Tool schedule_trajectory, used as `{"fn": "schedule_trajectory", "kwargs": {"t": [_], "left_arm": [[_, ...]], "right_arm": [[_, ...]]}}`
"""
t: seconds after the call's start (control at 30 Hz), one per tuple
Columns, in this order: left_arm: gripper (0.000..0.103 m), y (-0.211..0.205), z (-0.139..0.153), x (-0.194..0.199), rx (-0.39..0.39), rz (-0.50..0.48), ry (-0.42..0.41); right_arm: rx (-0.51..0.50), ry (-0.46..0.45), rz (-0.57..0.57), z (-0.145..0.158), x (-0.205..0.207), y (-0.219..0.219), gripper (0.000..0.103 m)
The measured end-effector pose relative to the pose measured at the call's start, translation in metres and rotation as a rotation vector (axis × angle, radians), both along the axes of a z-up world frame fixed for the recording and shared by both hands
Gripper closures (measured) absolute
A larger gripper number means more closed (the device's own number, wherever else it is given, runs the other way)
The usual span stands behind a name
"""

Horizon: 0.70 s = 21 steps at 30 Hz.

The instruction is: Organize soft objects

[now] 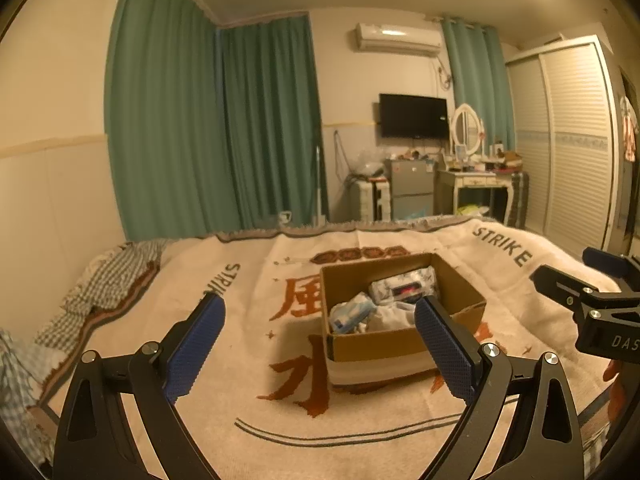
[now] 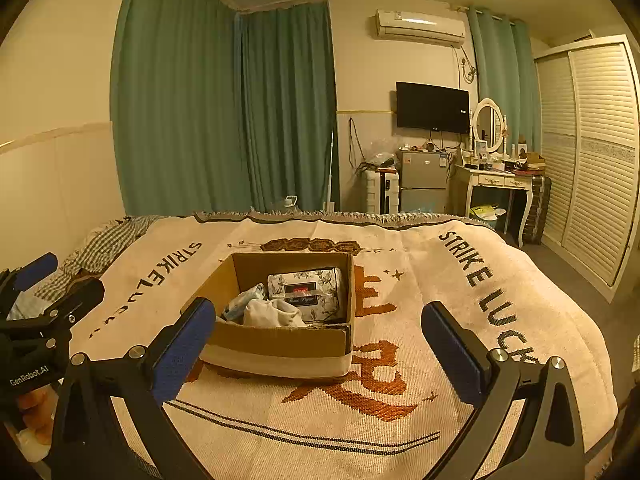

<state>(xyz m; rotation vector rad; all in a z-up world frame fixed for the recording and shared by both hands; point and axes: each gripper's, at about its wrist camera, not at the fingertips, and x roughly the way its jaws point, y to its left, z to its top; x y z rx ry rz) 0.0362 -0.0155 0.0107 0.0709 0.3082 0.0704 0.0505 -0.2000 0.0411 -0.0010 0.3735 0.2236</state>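
An open cardboard box [image 1: 384,344] [image 2: 280,340] stands on a cream blanket on the bed. Inside lie a floral tissue pack [image 1: 402,286] [image 2: 306,292], a blue-and-white pack [image 1: 352,314] [image 2: 242,302] and a white cloth [image 1: 394,316] [image 2: 272,314]. My left gripper [image 1: 320,320] is open and empty, held above the blanket just before the box. My right gripper [image 2: 318,326] is open and empty, also before the box. Each gripper shows at the edge of the other's view: the right one [image 1: 592,304] and the left one [image 2: 44,312].
A checked cloth [image 1: 108,280] [image 2: 100,248] lies at the bed's left edge by the wall. Beyond the bed stand green curtains [image 1: 208,128], a small fridge [image 2: 424,180], a dressing table [image 2: 496,184] and a white wardrobe [image 2: 592,152].
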Motion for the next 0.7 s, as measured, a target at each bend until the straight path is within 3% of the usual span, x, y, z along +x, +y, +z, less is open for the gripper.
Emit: {"fn": "schedule_trajectory", "kwargs": {"t": [0.7], "left_arm": [[0.006, -0.0021, 0.0000, -0.0017, 0.001, 0.002, 0.009]], "right_arm": [[0.002, 0.012, -0.003, -0.0055, 0.0010, 0.0002, 0.000]]}}
